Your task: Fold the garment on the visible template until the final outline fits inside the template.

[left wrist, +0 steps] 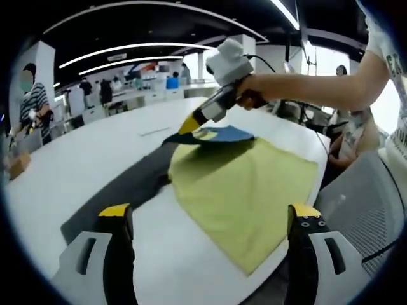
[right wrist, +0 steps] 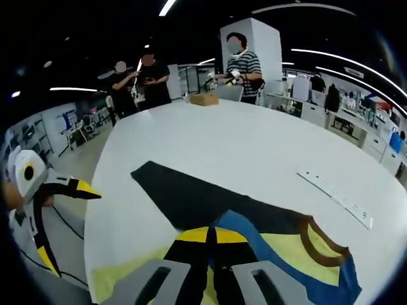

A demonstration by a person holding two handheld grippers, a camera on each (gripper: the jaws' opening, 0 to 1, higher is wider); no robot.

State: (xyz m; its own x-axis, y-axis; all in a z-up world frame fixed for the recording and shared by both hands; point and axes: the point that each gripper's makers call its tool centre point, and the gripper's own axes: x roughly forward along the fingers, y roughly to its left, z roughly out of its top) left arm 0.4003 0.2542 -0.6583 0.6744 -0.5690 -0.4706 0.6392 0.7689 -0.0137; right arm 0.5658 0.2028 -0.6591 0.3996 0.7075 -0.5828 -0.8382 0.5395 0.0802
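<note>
The shirt (left wrist: 245,197) lies flat on the table (left wrist: 76,171), partly over the dark template (left wrist: 127,187). The right gripper (left wrist: 186,126) is closed and pinches the blue collar edge (left wrist: 219,135), lifted a little. The left gripper (left wrist: 206,219) is wide open and holds nothing; the shirt's near hem is just ahead, between its fingers. The shirt's long axis runs away from the left fingers toward the right gripper. The template lies left of the left fingers, with free table around it for folding.

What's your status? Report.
Right tongs shut on garment collar edge, lifting. Left tongs open, off cloth. Dark template partly covered. Table unobstructed.
</note>
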